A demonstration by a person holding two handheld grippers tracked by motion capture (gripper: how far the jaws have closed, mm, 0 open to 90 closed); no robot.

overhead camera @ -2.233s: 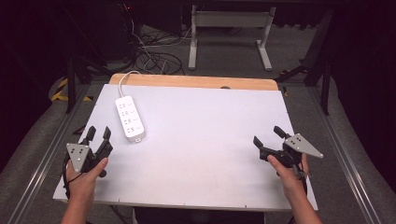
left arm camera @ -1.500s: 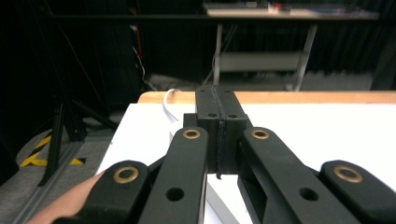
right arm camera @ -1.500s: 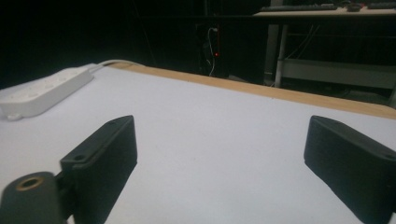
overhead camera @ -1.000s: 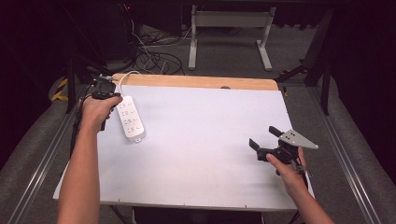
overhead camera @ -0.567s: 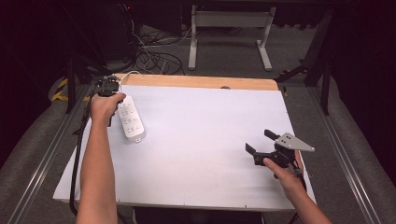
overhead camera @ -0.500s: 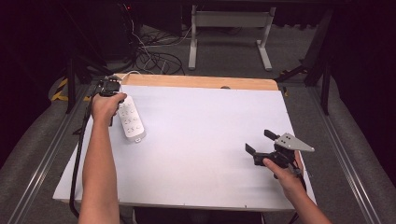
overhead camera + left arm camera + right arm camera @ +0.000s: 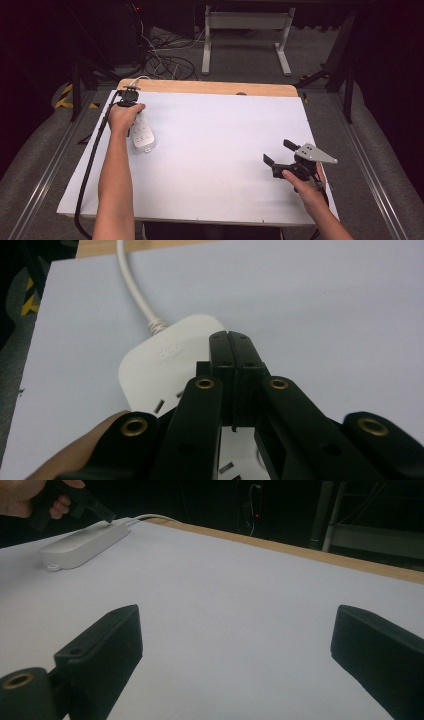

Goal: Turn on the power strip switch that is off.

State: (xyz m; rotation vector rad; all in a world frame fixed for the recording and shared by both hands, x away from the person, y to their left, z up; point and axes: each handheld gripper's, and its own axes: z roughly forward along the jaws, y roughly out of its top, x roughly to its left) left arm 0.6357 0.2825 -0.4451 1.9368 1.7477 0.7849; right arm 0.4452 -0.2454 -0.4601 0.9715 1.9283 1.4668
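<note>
Reaching far left since 2.2 s ago, left gripper, jaws pressed together, tips over the white power strip. Right gripper waits near right, jaws wide. Nothing looks moved yet.

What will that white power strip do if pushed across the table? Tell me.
The power strip lies flat and long on the smooth white table, so it would likely slide, not tip. Its rigid-looking casing probably won't flex. The attached cord may drag and swing it around as the closed left gripper pushes.
</note>
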